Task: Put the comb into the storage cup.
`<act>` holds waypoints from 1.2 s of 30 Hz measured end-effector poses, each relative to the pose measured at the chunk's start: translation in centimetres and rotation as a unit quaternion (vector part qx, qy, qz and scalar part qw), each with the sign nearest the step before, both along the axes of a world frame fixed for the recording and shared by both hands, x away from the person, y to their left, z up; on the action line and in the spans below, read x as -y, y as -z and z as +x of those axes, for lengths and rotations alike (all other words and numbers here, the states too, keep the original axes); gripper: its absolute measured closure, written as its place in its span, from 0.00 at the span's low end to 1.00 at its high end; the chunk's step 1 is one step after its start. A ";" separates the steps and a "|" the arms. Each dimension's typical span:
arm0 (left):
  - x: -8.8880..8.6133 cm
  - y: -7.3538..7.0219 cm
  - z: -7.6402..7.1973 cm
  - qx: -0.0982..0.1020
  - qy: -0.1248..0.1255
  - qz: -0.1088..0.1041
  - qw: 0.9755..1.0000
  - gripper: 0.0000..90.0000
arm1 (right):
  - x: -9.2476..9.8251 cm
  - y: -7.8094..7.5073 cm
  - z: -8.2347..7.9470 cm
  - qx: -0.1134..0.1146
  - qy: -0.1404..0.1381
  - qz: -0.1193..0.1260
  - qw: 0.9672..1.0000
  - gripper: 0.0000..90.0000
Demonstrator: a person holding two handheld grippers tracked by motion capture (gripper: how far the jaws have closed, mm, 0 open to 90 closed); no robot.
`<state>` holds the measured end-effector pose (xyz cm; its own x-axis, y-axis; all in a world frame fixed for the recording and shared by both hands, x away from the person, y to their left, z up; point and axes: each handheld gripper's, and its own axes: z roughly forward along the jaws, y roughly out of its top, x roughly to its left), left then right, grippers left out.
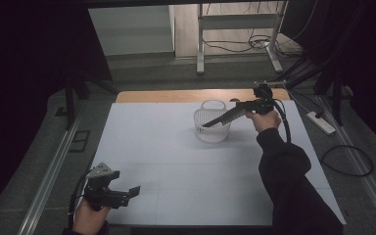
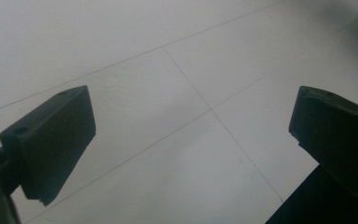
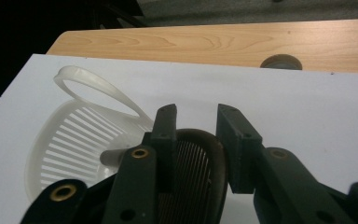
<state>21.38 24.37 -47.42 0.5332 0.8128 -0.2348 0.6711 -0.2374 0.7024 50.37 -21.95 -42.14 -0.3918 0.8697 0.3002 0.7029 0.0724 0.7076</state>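
Note:
A white slatted plastic basket [image 1: 211, 128] [image 3: 70, 144] with a loop handle stands on the white table sheet [image 1: 176, 161], right of the middle and toward the back. My right gripper [image 1: 241, 105] [image 3: 196, 114] hovers just right of it, shut on a long dark ribbed comb-like piece [image 1: 223, 118] [image 3: 191, 177]. That piece slants down to the left, with its far end over or inside the basket. My left gripper [image 1: 129, 195] [image 2: 191, 126] is low over the front left of the sheet, open, with bare sheet between its jaws.
A wooden tabletop strip [image 1: 191, 95] with a round grey grommet [image 3: 282, 61] runs behind the sheet. Metal frame legs [image 1: 200, 44] and cables lie on the floor beyond. A power strip [image 1: 321, 122] sits off the right edge. The person's dark sleeve [image 1: 289, 181] crosses the right side.

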 end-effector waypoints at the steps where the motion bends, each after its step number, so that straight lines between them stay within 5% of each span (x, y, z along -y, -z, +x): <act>1: 0.0 0.0 0.0 0.000 0.000 0.000 1.000 0.01 | 0.0 0.0 0.0 0.001 0.000 -0.003 1.000 0.74; 14: 0.0 0.0 0.0 -0.001 -0.001 0.001 1.000 0.01 | 0.0 0.0 -0.3 0.005 0.005 -0.032 0.999 0.53; 24: 0.0 0.0 0.0 0.000 -0.001 0.002 1.000 0.01 | -0.5 -0.1 -0.5 0.012 -0.011 -0.058 0.998 0.26; 36: 0.0 0.0 0.0 0.000 -0.001 0.002 1.000 0.01 | -0.8 -0.7 -1.2 0.027 -0.038 -0.091 0.995 0.11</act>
